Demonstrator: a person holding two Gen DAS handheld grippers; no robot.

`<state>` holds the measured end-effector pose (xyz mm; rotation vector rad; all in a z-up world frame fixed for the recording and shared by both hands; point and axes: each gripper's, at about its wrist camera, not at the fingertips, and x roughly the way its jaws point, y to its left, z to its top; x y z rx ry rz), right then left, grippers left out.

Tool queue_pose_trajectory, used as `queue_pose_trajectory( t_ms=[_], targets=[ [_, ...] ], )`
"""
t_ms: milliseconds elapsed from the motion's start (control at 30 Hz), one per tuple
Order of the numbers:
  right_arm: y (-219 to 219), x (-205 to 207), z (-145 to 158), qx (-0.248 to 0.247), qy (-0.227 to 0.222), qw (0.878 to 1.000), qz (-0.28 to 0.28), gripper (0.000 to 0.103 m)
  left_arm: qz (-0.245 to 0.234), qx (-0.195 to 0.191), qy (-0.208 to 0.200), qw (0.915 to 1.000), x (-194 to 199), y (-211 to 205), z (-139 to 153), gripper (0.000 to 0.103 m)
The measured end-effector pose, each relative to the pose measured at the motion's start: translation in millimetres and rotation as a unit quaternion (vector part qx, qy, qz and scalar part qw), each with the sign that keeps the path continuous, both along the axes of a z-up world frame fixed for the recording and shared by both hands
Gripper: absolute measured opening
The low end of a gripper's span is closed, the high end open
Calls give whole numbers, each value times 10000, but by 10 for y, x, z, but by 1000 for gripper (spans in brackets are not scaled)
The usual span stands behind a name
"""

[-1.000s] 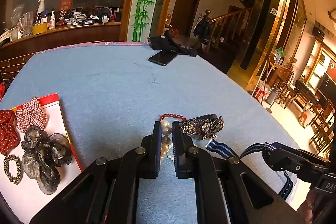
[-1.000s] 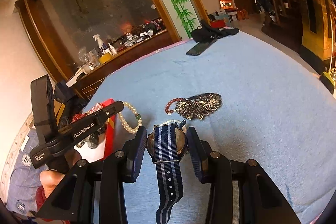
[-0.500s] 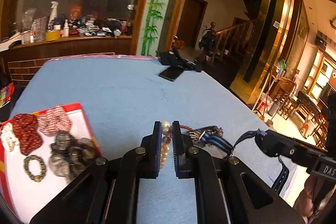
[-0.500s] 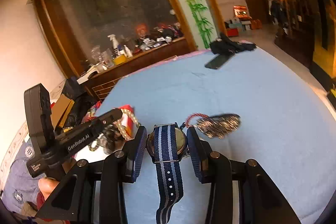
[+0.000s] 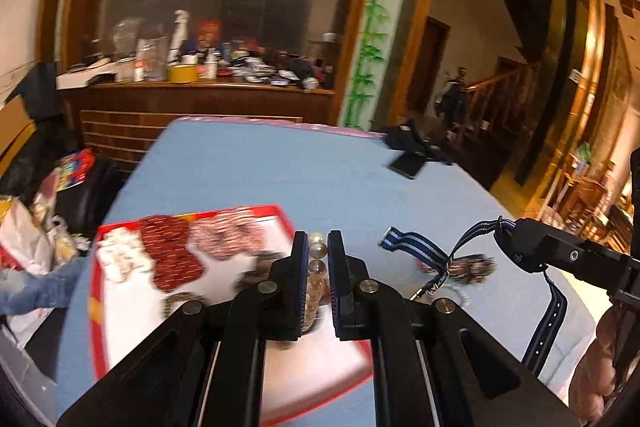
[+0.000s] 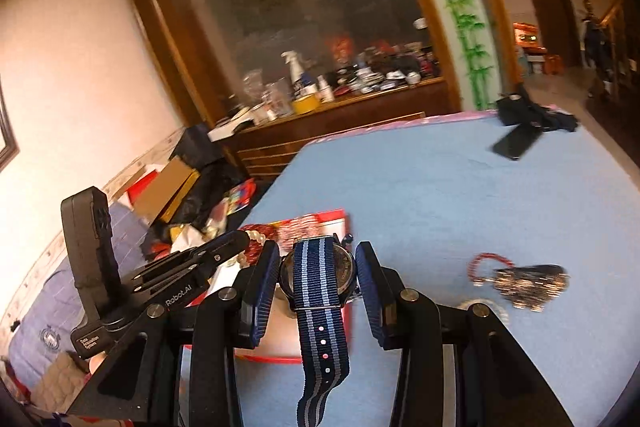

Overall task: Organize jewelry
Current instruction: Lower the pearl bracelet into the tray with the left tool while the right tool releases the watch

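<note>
My left gripper [image 5: 318, 247] is shut on a pearl bead bracelet [image 5: 316, 267] and holds it above the red-rimmed white tray [image 5: 120, 311], which carries several hair scrunchies [image 5: 172, 251]. My right gripper [image 6: 318, 259] is shut on a watch with a blue striped strap [image 6: 318, 291], held over the tray's right edge [image 6: 348, 319]. The strap [image 5: 416, 251] also hangs from the right gripper in the left wrist view. A beaded ornament with a red bead bracelet [image 6: 524, 279] lies on the blue cloth to the right.
The blue-covered table [image 6: 460, 187] stretches ahead. A black phone [image 6: 516, 143] and a dark cloth [image 6: 536, 115] lie at its far edge. A cluttered wooden counter [image 5: 192, 87] stands behind. Bags and boxes [image 6: 188, 195] sit on the floor to the left.
Both grippers have lifted and swung left with their loads. The tray now lies under both grippers, and the beaded ornament is left behind on the right.
</note>
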<state>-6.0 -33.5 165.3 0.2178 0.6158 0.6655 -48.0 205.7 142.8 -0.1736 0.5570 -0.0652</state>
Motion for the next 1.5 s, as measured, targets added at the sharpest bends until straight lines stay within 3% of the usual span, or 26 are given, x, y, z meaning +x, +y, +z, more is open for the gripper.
queue_pose_trajectory(
  t_ms=[333,667,1133,1500],
  targets=[
    [702,241,-307,-43,484,9972,576,43,591,-69,441,9973,16,635,-344,9],
    [1236,255,-622,-208,729,9916,1050,43,927,-178,837,9920,130,949,-716,9],
    [1531,381,-1271,-784,1174,9828,1189,43,1114,-254,1243,9856,226,1069,-1022,9],
    [1670,398,-1476,-1143,1164,9791,1218,43,1236,-295,1294,9834,250,1113,-1093,9]
  ],
)
